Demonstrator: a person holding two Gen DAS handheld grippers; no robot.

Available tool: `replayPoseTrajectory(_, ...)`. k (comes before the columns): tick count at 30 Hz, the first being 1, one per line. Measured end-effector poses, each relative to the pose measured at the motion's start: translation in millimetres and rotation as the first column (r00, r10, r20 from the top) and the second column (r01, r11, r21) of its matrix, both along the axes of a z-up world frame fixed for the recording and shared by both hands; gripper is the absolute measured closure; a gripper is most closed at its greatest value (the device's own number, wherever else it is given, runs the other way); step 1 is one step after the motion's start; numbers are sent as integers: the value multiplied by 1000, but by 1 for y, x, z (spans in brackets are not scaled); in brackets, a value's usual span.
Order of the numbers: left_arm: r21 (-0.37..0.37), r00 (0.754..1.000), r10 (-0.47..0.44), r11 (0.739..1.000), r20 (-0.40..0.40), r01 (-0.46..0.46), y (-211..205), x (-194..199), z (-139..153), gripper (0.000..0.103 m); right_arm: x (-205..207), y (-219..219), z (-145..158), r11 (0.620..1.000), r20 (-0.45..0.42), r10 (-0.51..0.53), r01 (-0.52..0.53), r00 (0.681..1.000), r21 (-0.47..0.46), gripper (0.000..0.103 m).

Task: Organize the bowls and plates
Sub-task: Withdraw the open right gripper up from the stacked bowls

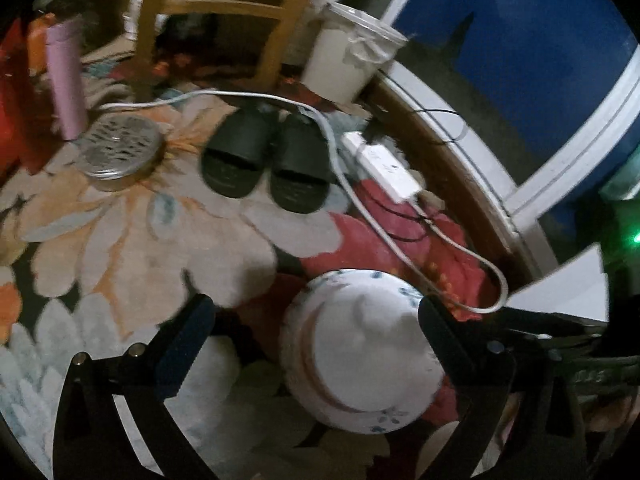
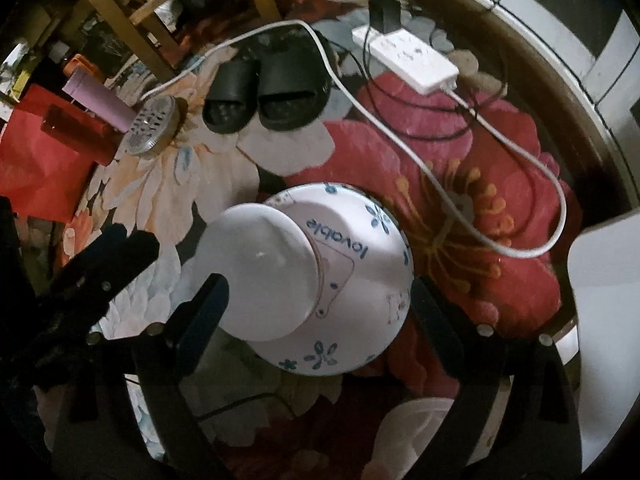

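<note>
The bowl (image 2: 340, 280) sat upside down on the rug (image 2: 460, 208), likely so it could stack, while the left tongs (image 1: 316, 328) and right tongs (image 2: 320, 300) stood wide open around it, gripping nothing.

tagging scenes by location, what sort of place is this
Probably the floor of a lived-in room at home, not a kitchen counter. The upturned bowl sits on a flowered rug, with black slippers and a power strip nearby, and wooden chair legs behind.
</note>
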State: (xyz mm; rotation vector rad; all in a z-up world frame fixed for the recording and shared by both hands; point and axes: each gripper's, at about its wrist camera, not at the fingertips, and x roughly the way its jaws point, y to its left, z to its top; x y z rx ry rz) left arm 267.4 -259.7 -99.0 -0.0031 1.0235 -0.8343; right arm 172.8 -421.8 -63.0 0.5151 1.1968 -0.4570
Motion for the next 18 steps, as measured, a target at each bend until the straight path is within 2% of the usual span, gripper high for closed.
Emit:
replayPoseTrajectory(4, 20, 999, 31, 999, 20, -31, 11, -1, 3, 1, 6, 9, 5, 999, 8, 18, -17, 1000, -42, 11)
replayPoseTrajectory(7, 36, 997, 68, 997, 28, -69, 21, 0, 4, 1, 8, 13, 5, 999, 11, 29, -28, 1000, -38, 11)
replayPoseTrajectory(9, 36, 997, 81, 996, 14, -81, 27, 1, 4, 1, 11, 18, 4, 993, -60, 7, -14, 998, -117, 10)
replayPoseTrajectory(11, 62, 995, 98, 993, 4, -99, 30, 1, 3, 1, 14, 26, 7, 982, -78, 12, -26, 997, -188, 10)
replayPoseTrajectory(14, 97, 993, 114, 989, 13, -115, 35, 0, 1, 1, 15, 29, 9, 985, -47, 27, -34, 999, -168, 10)
replayPoseTrajectory(18, 122, 994, 112, 986, -5, -110, 39, -1, 0, 1, 18, 36, 6, 980, -88, 29, -46, 996, -192, 10)
